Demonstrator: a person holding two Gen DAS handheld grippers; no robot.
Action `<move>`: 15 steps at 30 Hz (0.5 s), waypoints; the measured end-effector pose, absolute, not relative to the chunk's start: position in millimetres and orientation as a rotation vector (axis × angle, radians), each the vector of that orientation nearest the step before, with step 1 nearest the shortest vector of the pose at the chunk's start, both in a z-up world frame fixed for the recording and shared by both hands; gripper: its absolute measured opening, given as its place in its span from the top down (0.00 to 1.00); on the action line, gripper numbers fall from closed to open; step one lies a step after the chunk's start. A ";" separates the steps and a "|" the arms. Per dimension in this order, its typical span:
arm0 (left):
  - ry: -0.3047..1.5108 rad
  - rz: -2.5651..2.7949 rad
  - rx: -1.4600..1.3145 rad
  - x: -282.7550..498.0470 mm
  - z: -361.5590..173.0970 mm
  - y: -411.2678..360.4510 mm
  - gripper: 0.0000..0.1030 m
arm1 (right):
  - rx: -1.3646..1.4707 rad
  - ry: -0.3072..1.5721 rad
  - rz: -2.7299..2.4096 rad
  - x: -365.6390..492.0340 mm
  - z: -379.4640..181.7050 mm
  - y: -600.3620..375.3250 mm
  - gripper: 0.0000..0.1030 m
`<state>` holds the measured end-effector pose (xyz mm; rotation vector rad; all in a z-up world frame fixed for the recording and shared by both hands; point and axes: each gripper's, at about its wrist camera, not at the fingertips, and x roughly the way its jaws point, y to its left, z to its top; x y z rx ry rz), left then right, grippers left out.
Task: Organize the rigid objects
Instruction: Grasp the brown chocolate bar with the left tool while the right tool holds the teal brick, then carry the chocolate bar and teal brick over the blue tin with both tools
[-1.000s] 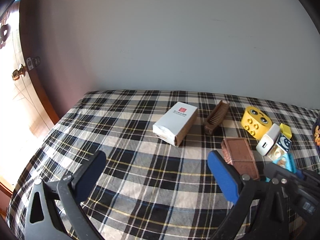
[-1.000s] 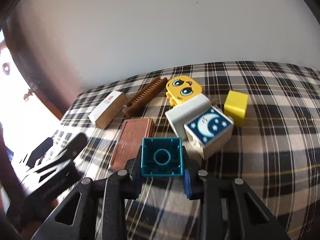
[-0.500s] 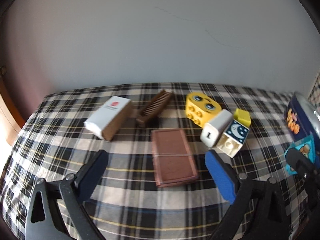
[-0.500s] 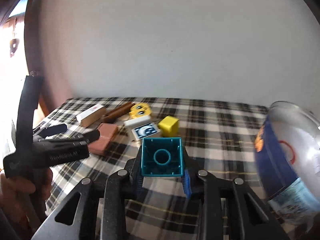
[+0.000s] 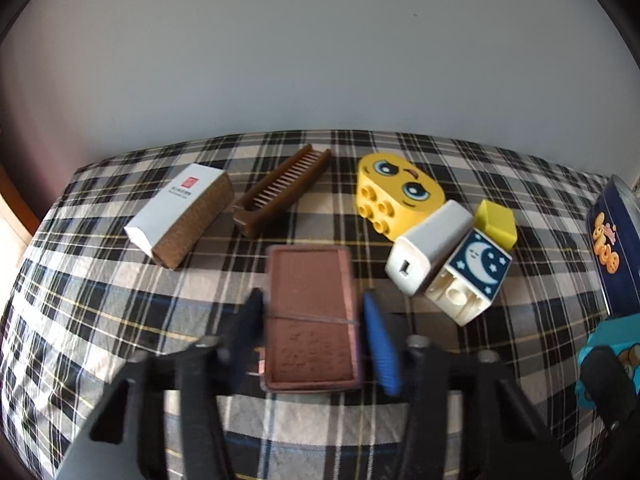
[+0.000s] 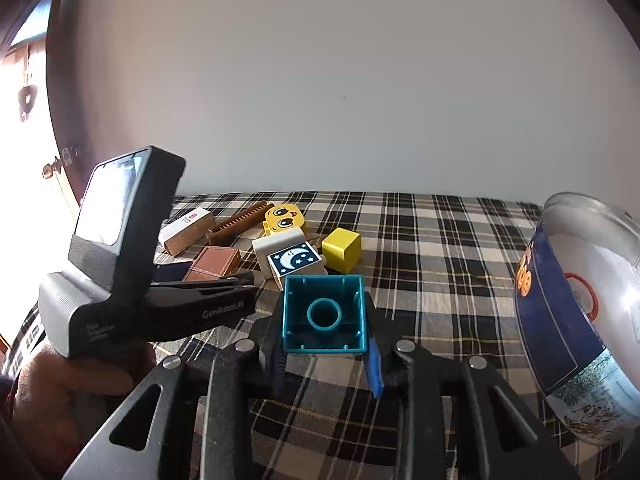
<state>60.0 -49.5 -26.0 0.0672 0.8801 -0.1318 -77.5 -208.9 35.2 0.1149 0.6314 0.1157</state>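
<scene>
The left gripper (image 5: 312, 332) has just been closing, fingers flanking the brown case (image 5: 310, 316) on the bed (image 5: 100, 300), while the right gripper (image 6: 325, 354) clamps the teal block (image 6: 324, 314).

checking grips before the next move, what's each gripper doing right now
left gripper: jaws just closing around the brown case, contact unclear.
right gripper: shut on the teal block.

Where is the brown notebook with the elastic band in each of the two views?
Left wrist view: the brown notebook lies at bottom centre, between the fingers of the left tongs, which have just been closing.
Right wrist view: it is small, left of centre, partly behind the left tongs.
Shared landmark: the moon block, right of the notebook in both views.
</scene>
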 end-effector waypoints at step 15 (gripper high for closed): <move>0.690 -0.095 -0.051 27.7 -1.6 -24.5 0.56 | 0.054 0.509 0.068 -83.6 44.7 -208.2 0.67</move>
